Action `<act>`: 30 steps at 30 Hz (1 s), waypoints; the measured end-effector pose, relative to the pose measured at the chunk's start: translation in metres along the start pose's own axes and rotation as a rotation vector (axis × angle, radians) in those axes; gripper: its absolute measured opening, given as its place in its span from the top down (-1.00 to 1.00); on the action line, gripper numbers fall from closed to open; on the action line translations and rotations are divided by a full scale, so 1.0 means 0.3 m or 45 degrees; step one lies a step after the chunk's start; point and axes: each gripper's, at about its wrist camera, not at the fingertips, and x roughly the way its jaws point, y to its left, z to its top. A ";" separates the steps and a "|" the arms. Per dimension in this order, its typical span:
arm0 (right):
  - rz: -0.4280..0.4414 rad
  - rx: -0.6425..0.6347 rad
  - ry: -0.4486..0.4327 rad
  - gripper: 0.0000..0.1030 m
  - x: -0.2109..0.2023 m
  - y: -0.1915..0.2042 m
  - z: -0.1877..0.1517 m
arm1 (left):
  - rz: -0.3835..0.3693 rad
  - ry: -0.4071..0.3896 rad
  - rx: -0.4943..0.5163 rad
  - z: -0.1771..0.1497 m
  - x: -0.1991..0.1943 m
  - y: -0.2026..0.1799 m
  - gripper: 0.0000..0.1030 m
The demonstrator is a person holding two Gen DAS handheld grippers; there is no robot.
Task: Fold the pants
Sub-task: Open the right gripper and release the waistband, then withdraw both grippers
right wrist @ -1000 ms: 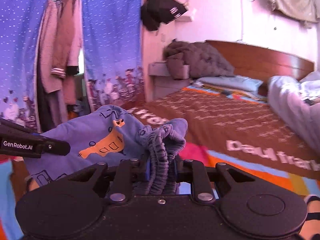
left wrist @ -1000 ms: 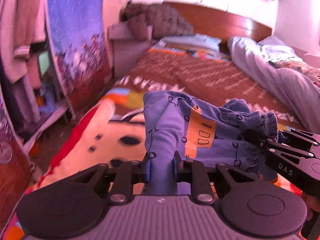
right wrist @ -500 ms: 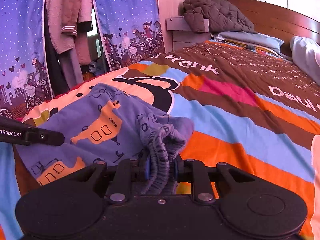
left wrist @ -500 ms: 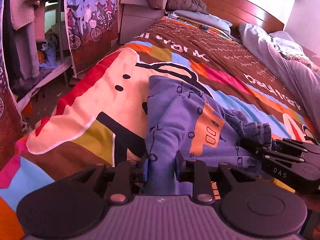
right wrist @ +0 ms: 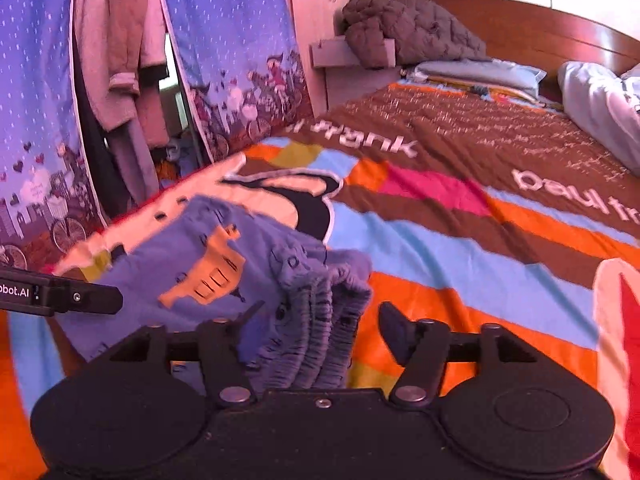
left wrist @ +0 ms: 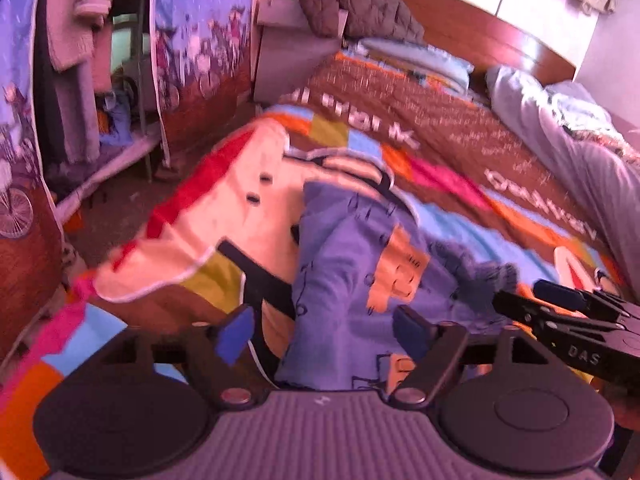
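Note:
Blue children's pants (left wrist: 352, 264) with orange prints lie folded on the colourful bedspread (left wrist: 192, 240). In the left wrist view my left gripper (left wrist: 324, 336) is open, its fingers spread on either side of the pants' near edge. My right gripper shows at the right edge of that view (left wrist: 560, 312). In the right wrist view the pants (right wrist: 208, 264) lie ahead and left. My right gripper (right wrist: 320, 332) is open, with the gathered elastic waistband (right wrist: 324, 328) lying loose between its fingers. The left gripper's tip (right wrist: 80, 298) shows at the left.
The bed has a wooden headboard (right wrist: 520, 36), pillows (right wrist: 480, 70), a dark quilted jacket (right wrist: 404, 32) and a grey blanket (left wrist: 560, 136) along its right. Curtains (right wrist: 228, 60) and hanging clothes (right wrist: 120, 60) stand left of the bed, beyond its edge.
Both grippers have opened and let go of the pants, which now lie on the bedspread. Both grippers have drawn back slightly.

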 end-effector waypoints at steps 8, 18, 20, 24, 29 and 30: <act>0.003 0.101 -0.189 -0.95 -0.269 0.036 0.044 | 0.060 -0.202 0.104 0.027 -0.242 -0.066 -0.99; -0.022 0.076 -0.340 -0.99 -0.563 0.131 -0.003 | 0.108 -0.267 0.163 -0.070 -0.422 -0.083 -0.99; -0.038 0.083 -0.347 -0.99 -0.598 0.141 -0.033 | 0.110 -0.277 0.183 -0.112 -0.441 -0.084 -0.99; -0.058 0.121 -0.345 -0.99 -0.634 0.160 -0.115 | 0.102 -0.295 0.164 -0.190 -0.450 -0.072 -0.99; -0.065 0.178 -0.362 -0.99 -0.626 0.184 -0.222 | 0.076 -0.279 0.068 -0.269 -0.429 -0.028 -0.99; -0.071 0.183 -0.371 -0.99 -0.622 0.188 -0.242 | 0.080 -0.280 0.053 -0.282 -0.421 -0.018 -0.99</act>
